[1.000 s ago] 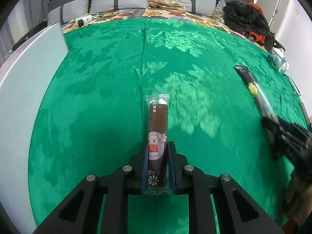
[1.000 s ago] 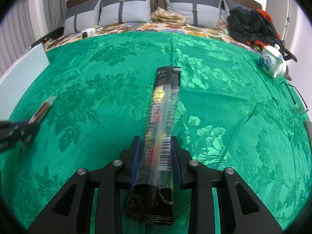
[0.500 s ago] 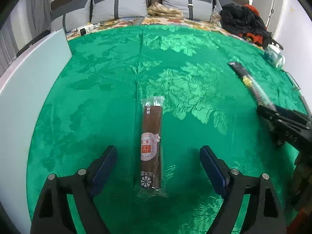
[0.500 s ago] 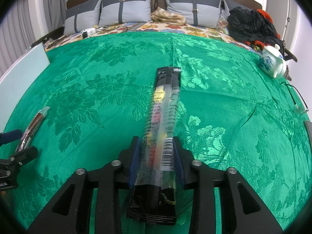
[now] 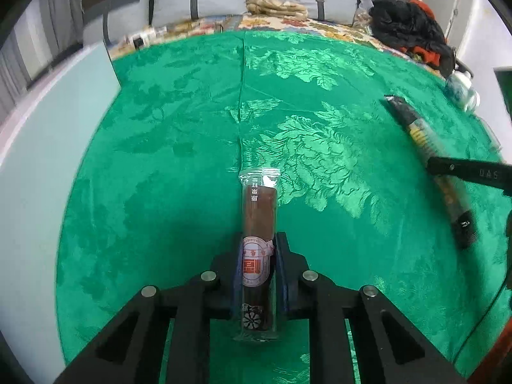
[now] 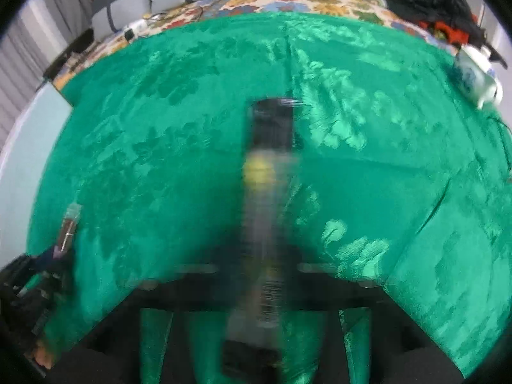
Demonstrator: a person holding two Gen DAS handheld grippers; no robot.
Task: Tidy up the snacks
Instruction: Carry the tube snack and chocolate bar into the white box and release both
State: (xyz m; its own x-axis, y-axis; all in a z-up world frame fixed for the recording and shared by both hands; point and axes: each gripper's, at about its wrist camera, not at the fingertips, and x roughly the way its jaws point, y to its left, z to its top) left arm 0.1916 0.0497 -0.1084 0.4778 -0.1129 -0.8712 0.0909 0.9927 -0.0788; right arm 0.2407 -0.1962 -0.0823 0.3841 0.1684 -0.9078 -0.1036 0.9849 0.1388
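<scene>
A brown snack stick in a clear wrapper (image 5: pixel 258 224) lies lengthwise on the green cloth (image 5: pixel 160 176), and my left gripper (image 5: pixel 258 268) is shut on its near half. A long black snack pack with a yellow patch (image 6: pixel 267 172) runs away from my right gripper (image 6: pixel 265 272), which is shut on its near end; this view is blurred by motion. From the left wrist view the same black pack (image 5: pixel 425 147) slants at the right with the right gripper (image 5: pixel 470 172) across it. At the left of the right wrist view is the brown stick (image 6: pixel 68 224), held in the left gripper (image 6: pixel 48 262).
A pale flat board (image 5: pixel 41 147) lies along the left edge of the cloth. A white and blue teapot (image 6: pixel 478 76) stands at the far right. Grey cushions (image 5: pixel 204 0), a folded beige cloth (image 5: pixel 275 3) and dark clothing (image 5: pixel 412 28) lie beyond the cloth's far edge.
The left jaws opened wide around the brown stick half a second ago and have shut on it again. The right gripper has moved with the black pack, and its view has blurred.
</scene>
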